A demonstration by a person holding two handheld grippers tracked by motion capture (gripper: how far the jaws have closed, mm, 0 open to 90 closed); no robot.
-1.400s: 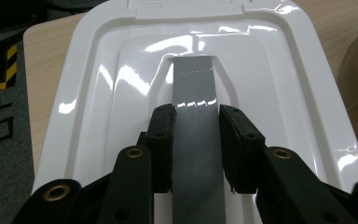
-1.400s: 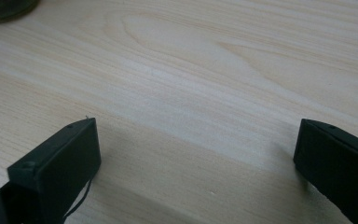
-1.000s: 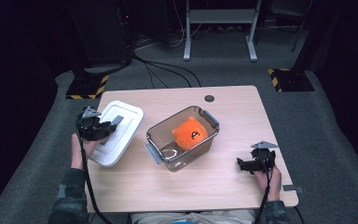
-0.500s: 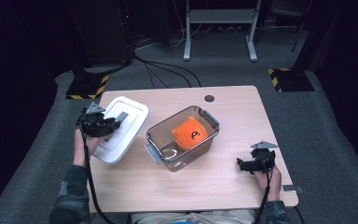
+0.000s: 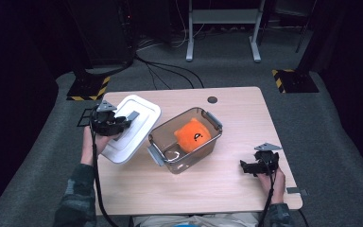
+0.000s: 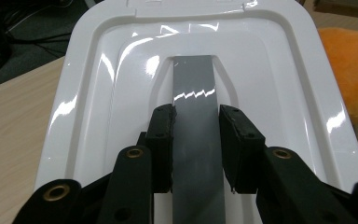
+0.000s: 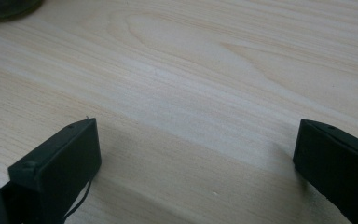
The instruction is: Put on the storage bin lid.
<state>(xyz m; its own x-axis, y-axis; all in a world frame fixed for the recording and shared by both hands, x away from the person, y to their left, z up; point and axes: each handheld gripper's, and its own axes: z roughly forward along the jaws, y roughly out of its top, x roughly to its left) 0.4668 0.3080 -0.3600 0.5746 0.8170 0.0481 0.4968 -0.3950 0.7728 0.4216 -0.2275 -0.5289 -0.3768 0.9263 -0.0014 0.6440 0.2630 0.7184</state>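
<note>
Clamping the grey handle (image 6: 193, 116) of the white lid (image 5: 131, 126), the left gripper (image 5: 112, 124) holds it tilted at the table's (image 5: 246, 118) left, beside the box (image 5: 185, 139). The right gripper (image 5: 253, 166) rests wide open, near right, gripping nothing.

White lid (image 5: 131, 126) w/ grey handle strip (image 6: 193, 126), tilted, just left of clear box (image 5: 185, 139).

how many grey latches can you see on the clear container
2: one latch on the clear container's near-left end, facing the white lid held in the left gripper; the other latch on its far-right end.
</note>
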